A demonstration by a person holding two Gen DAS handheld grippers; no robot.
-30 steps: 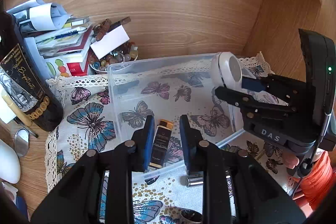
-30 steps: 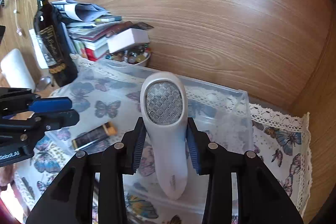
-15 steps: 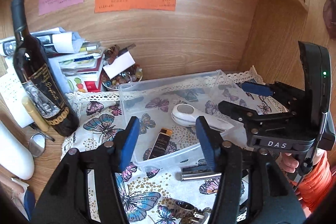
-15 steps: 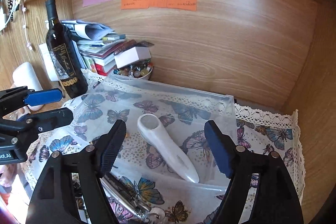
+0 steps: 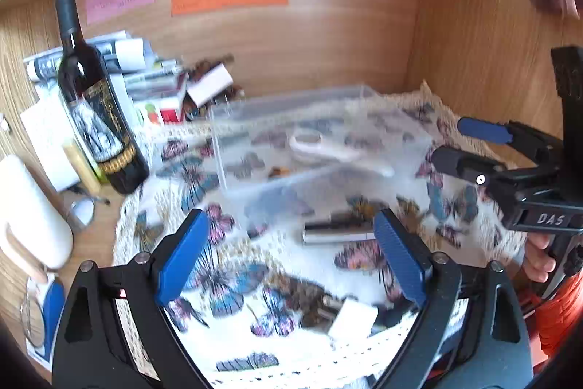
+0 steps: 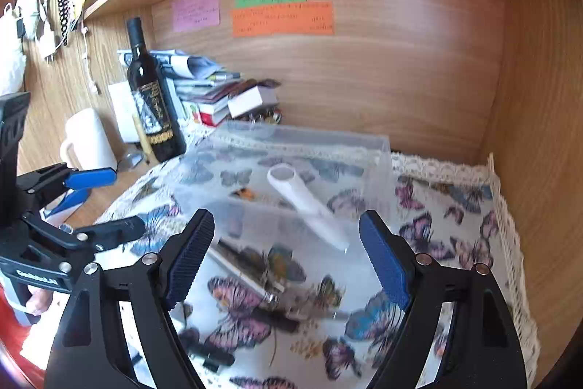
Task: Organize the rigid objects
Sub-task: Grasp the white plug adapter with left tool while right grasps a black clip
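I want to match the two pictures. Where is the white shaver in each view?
Left wrist view: the white shaver lies inside the clear box, above centre, blurred.
Right wrist view: the white shaver lies in the clear box, near centre.
Shared landmark: the wine bottle, left of the box.

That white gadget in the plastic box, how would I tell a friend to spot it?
Find the clear bin on the butterfly cloth. The white device lies flat inside, its round head toward the wine bottle. Its neighbour, a small dark tube, is far shorter.
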